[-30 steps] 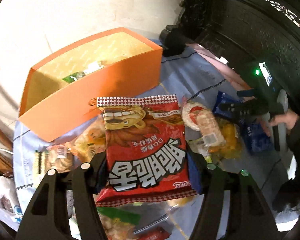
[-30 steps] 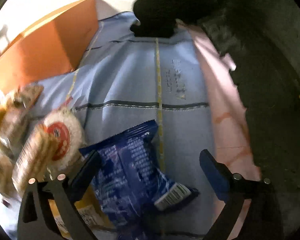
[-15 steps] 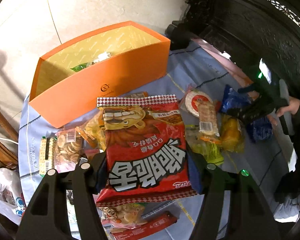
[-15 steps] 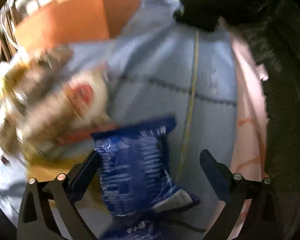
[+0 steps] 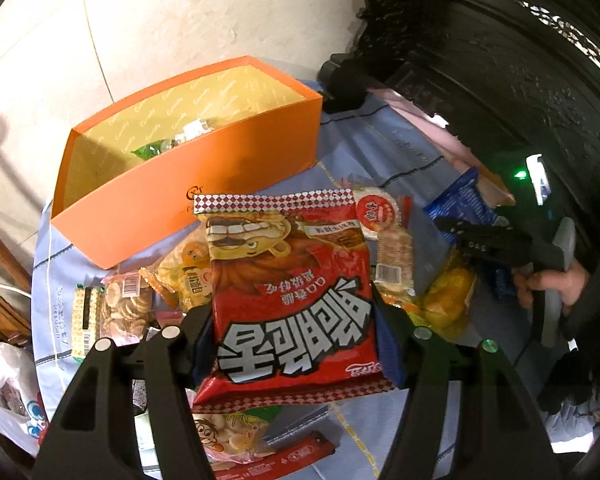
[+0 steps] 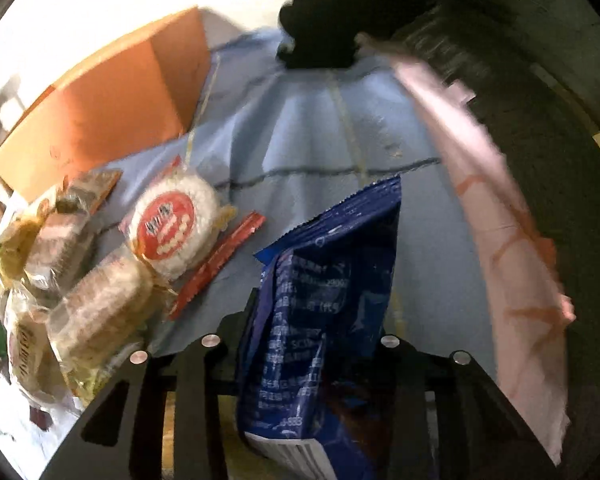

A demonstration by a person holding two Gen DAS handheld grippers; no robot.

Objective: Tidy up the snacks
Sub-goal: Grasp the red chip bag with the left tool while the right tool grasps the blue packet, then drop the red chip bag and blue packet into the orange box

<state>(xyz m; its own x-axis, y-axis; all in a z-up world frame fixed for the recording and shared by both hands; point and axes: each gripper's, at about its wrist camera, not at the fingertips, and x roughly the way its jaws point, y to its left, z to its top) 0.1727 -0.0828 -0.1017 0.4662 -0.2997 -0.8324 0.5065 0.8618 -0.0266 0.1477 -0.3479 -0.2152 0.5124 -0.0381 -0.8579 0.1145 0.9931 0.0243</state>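
Both views show strong fisheye distortion: straight edges bow outward and dark vignetted corners frame each picture.

Left wrist view: sharp and evenly lit. The pale floor [image 5: 172,40] is the brightest area. A soft shadow lies on the floor at the left edge. The carved dark furniture [image 5: 520,80] is underexposed, with little detail. A green indicator light [image 5: 521,175] glows with slight bloom.

Right wrist view: dimmer, with higher contrast. The upper-left background is overexposed to near white. Motion blur smears the orange box [image 6: 112,112], the pink cloth edge [image 6: 500,216] and the wrapped snacks [image 6: 92,304]. The right side falls into near black.
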